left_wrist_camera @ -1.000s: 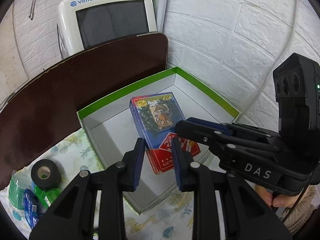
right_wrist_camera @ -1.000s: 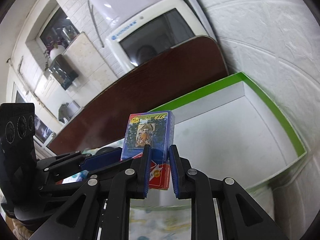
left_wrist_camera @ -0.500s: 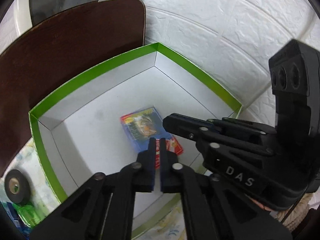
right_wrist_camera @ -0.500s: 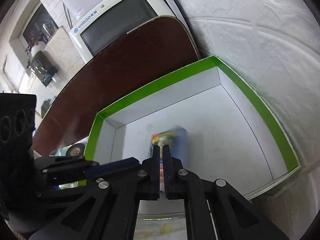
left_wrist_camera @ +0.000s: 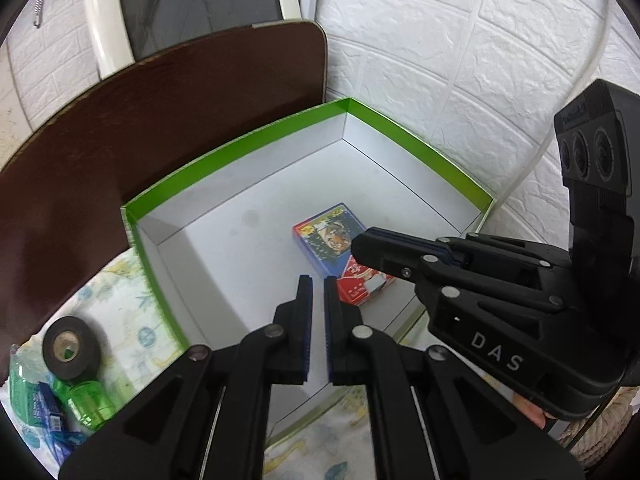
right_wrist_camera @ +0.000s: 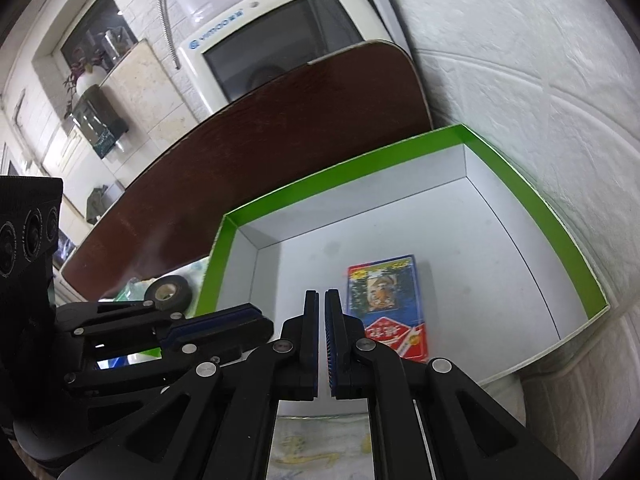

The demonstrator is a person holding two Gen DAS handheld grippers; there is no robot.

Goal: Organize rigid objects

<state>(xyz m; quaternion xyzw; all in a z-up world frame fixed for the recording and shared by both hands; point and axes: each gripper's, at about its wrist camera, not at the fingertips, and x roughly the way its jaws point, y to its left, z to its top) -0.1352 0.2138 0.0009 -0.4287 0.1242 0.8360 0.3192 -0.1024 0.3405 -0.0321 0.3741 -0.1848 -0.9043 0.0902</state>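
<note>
A blue and red card pack with a tiger picture (left_wrist_camera: 335, 245) (right_wrist_camera: 385, 303) lies flat on the white floor of a green-rimmed box (left_wrist_camera: 240, 139) (right_wrist_camera: 332, 172). My left gripper (left_wrist_camera: 317, 280) hovers over the box's near part, shut with nothing between its fingers. My right gripper (right_wrist_camera: 322, 295) is also shut and empty, just left of the pack. In the left wrist view the right gripper (left_wrist_camera: 360, 246) reaches in from the right, its tip over the pack's edge. The left gripper (right_wrist_camera: 256, 318) shows at the lower left of the right wrist view.
A black tape roll (left_wrist_camera: 70, 347) (right_wrist_camera: 168, 290), green bottles (left_wrist_camera: 86, 402) and blue packets (left_wrist_camera: 44, 410) lie on a patterned cloth left of the box. A dark brown board (left_wrist_camera: 160, 112) and a white monitor (left_wrist_camera: 192, 8) stand behind it. White textured wall on the right.
A second ago both grippers held the card pack above the box. They let it go and it now lies flat on the box floor. Both grippers have closed and pulled back.
</note>
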